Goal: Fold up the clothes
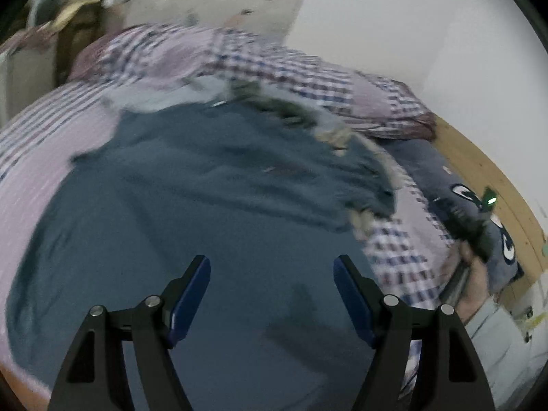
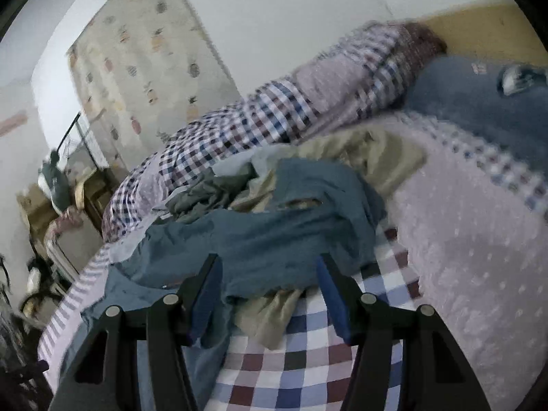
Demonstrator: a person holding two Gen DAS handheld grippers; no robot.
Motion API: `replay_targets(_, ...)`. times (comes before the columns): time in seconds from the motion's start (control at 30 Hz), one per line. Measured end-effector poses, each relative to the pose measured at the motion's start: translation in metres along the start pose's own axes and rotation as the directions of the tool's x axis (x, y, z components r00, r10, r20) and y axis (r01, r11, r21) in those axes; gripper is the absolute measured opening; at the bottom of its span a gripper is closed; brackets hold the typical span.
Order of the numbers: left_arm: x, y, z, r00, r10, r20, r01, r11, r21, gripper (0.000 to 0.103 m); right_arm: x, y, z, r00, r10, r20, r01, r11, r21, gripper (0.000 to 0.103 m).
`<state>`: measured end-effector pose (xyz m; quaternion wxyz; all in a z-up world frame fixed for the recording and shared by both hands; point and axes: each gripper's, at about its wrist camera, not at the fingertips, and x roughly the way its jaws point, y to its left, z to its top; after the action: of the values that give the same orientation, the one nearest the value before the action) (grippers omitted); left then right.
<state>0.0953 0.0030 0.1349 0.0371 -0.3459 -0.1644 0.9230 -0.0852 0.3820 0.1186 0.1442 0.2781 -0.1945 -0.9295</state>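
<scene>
- Hovering over a bed, my left gripper (image 1: 272,294) hangs with its jaws spread wide and nothing between them, above a broad teal-blue garment (image 1: 191,212) lying mostly flat across the bedding.
- My right gripper (image 2: 267,299) also has its jaws spread; the bunched edge of the teal-blue garment (image 2: 274,226) sits in the gap between them, just beyond the blue pads (image 2: 330,294), but the right wrist view does not show whether cloth and pads touch.
- A beige garment (image 2: 270,318) pokes out from under the blue one near my right jaws, and more beige cloth lies crumpled behind it.
- A grey-green garment (image 2: 209,195) is heaped at the far edge of the pile, beside a pale blue piece (image 2: 239,166).
- The bedsheet (image 2: 294,359) is checked in blue, maroon and white, with a pink dotted panel to the right.
- A checked quilt (image 1: 239,58) is rolled along the wall, touching a blue pillow (image 2: 479,102) at the wooden headboard (image 1: 486,171).
- In the left wrist view, a hand (image 1: 472,281) in a pale sleeve grips the right tool, blurred.
- A patterned curtain (image 2: 144,68) hangs behind the bed.
</scene>
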Motion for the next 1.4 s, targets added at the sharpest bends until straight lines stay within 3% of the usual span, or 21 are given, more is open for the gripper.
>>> replay_targets(0.13, 0.041, -0.064, 0.029, 1.000, -0.023, 0.016, 0.021, 0.994, 0.110, 0.083, 0.017, -0.033, -0.004, 0.998, -0.063, -0.032, 0.064, 0.997, 0.047, 0.061)
replay_targets(0.27, 0.089, -0.116, 0.045, 0.999, -0.048, 0.012, 0.046, 0.983, 0.177, 0.083, 0.013, -0.050, 0.003, 0.990, -0.143, -0.001, 0.143, 0.989, 0.031, 0.061)
replay_targets(0.47, 0.159, -0.168, 0.071, 0.991, -0.136, -0.016, 0.137, 0.976, 0.169, 0.083, -0.006, -0.084, 0.013, 0.989, -0.141, 0.049, 0.133, 0.982, 0.135, 0.061)
replay_targets(0.63, 0.226, -0.195, 0.107, 0.974, -0.222, -0.044, 0.225, 0.971, 0.078, 0.083, -0.010, -0.099, 0.015, 0.993, -0.105, 0.048, 0.093, 0.972, 0.214, 0.061)
replay_targets(0.77, 0.278, -0.198, 0.130, 0.952, -0.296, -0.081, 0.291, 0.954, -0.070, 0.083, -0.006, -0.100, 0.014, 0.997, -0.068, 0.042, 0.056, 0.970, 0.236, 0.061)
replay_targets(1.0, 0.365, -0.200, 0.158, 0.914, -0.381, -0.136, 0.331, 0.898, -0.290, 0.083, -0.006, -0.102, 0.013, 0.999, -0.024, 0.041, 0.012, 0.962, 0.272, 0.061)
replay_targets(1.23, 0.418, -0.193, 0.161, 0.931, -0.321, -0.174, 0.250, 0.907, -0.340, 0.078, -0.006, -0.107, 0.014, 0.999, -0.009, 0.036, -0.002, 0.954, 0.300, 0.061)
replay_targets(1.4, 0.430, -0.197, 0.167, 0.931, -0.331, -0.153, 0.261, 0.898, -0.354, 0.064, -0.004, -0.109, 0.012, 1.000, -0.001, 0.014, -0.004, 0.949, 0.314, 0.062)
